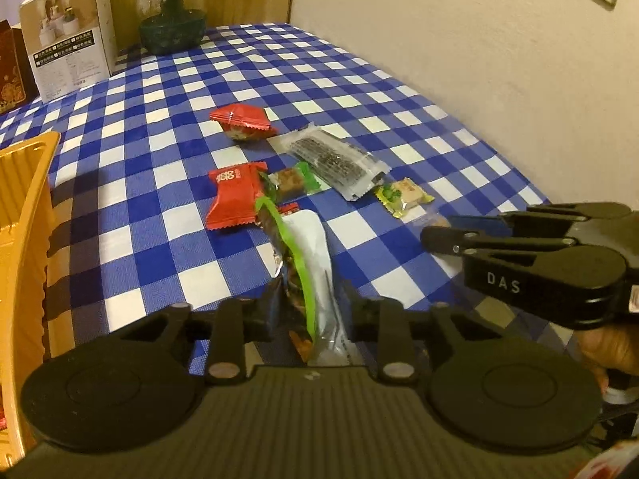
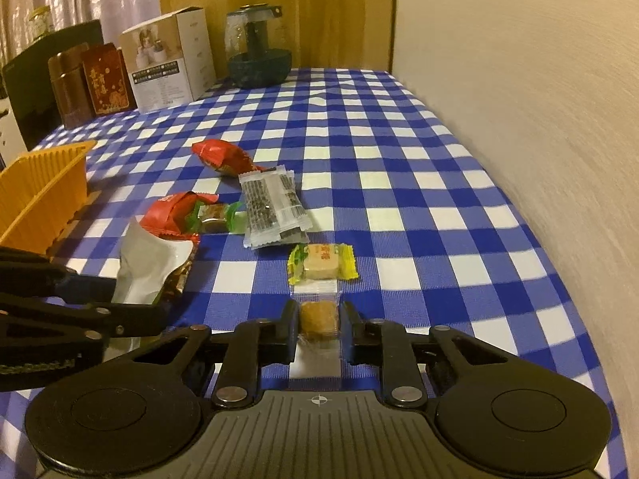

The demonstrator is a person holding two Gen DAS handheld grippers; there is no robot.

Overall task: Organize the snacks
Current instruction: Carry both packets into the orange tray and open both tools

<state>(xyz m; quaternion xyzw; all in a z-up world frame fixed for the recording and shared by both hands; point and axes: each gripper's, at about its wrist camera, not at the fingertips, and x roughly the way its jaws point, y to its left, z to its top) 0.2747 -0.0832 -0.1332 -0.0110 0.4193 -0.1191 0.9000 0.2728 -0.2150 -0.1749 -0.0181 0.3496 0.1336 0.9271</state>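
Observation:
My left gripper (image 1: 309,307) is shut on a white snack packet with a green strip (image 1: 307,255), held above the checked cloth; it also shows in the right wrist view (image 2: 147,267). My right gripper (image 2: 319,319) is closed on a small clear-wrapped brown cake (image 2: 319,317) low over the cloth; it shows at the right of the left wrist view (image 1: 435,235). On the cloth lie two red packets (image 1: 243,119) (image 1: 235,195), a green-wrapped sweet (image 1: 293,181), a dark seaweed bar (image 1: 335,161) and a yellow-green wrapped cake (image 2: 321,265).
An orange ribbed tray (image 2: 44,191) stands at the left edge, also in the left wrist view (image 1: 24,215). At the back are a white box (image 2: 171,60), brown and red tins (image 2: 92,84) and a glass jar (image 2: 259,52). A wall runs along the right.

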